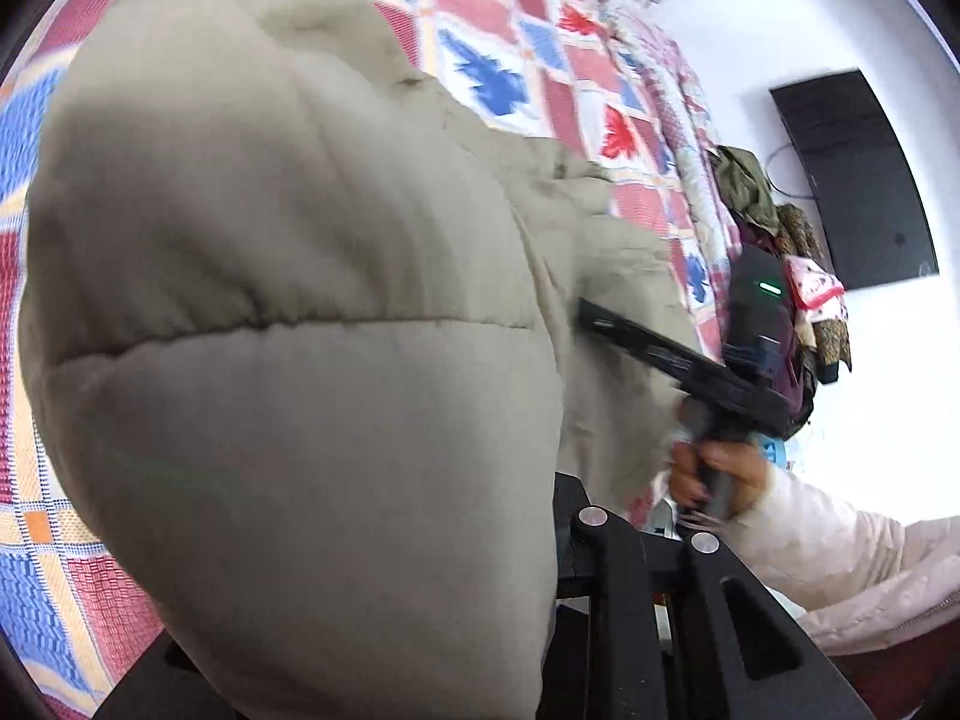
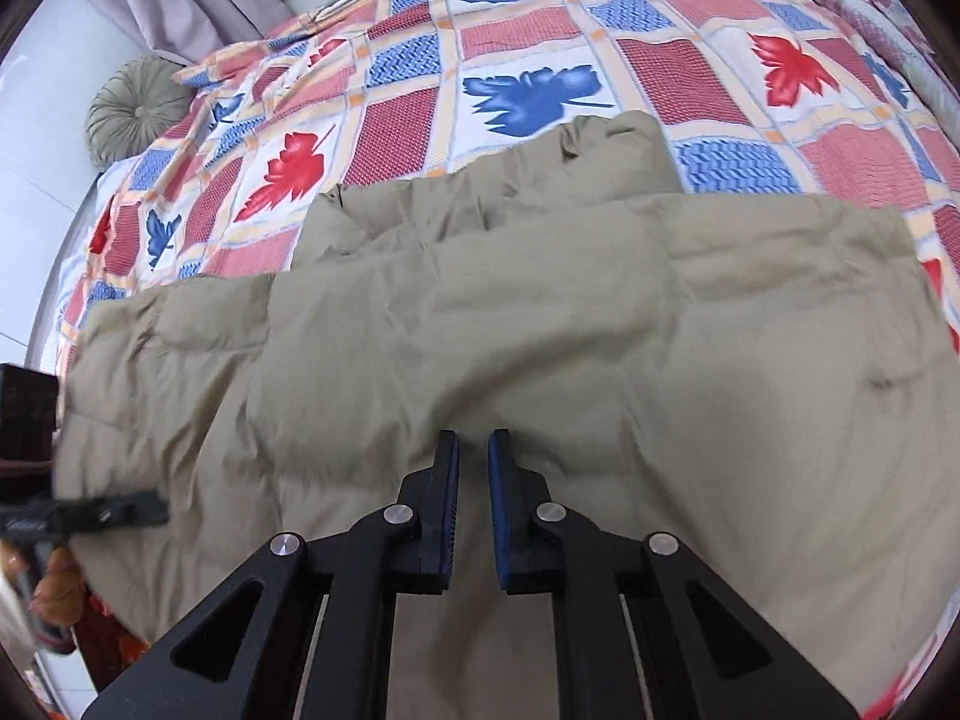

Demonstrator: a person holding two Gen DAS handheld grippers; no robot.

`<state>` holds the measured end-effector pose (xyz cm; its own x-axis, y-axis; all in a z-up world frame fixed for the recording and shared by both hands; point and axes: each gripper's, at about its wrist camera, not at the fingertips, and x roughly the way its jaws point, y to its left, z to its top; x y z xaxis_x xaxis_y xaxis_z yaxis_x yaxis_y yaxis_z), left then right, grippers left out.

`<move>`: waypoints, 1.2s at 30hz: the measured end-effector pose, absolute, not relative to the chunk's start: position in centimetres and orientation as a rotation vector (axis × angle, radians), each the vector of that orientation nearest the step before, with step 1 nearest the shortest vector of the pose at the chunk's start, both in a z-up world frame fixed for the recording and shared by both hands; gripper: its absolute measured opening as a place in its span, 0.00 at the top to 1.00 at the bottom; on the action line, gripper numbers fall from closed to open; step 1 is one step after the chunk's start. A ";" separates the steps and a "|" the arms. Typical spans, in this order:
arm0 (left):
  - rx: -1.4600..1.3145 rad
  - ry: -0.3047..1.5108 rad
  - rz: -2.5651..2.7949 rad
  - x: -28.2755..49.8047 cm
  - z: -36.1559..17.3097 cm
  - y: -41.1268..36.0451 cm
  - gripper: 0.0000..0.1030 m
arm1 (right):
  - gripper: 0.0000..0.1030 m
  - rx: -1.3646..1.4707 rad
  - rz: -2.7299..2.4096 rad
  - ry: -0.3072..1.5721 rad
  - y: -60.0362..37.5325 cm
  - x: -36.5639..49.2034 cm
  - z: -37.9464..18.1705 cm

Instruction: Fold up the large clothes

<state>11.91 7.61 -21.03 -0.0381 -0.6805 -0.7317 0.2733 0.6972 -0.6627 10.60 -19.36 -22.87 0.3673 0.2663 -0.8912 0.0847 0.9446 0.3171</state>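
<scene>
The big khaki quilted puffer coat (image 2: 540, 330) lies spread across the bed, on top of the red, white and blue leaf-print patchwork bedspread (image 2: 528, 48). It looks light for its size but bulky and springy: soft padded panels, smooth shell fabric that'll probably slide, and loft that wants to puff back open after each fold. Best bet is pinching at stitched seams or the hem edge, where the fabric is thin enough to bite.

The right gripper (image 2: 474, 450) hovers over the coat's middle, jaws nearly together with only a narrow gap, nothing between them. The left gripper (image 2: 150, 507) sits at the coat's left edge. In its own view a padded panel bulges right up against the lens and hides the jaws, so it might be holding the coat, but can't tell.

No containers in sight, just a round green pleated cushion (image 2: 135, 111) by the bed's far corner.
</scene>
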 end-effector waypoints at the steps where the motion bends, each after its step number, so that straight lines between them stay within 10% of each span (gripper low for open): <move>1: -0.345 1.400 -0.811 11.6 -19.8 6.5 0.73 | 0.89 0.346 0.119 1.201 -19.3 11.1 -23.7; 24: -0.039 1.402 -0.739 9.3 -11.0 -14.6 0.71 | 0.99 0.810 0.244 1.281 -25.0 13.4 -30.0; 28: -0.052 1.415 -0.786 9.3 -11.4 -16.7 0.44 | 0.94 0.827 0.210 1.217 -28.4 11.7 -27.1; 36: -0.242 1.467 -1.070 10.3 -15.8 -21.1 0.42 | 0.94 0.909 0.060 1.141 -36.5 4.4 -24.5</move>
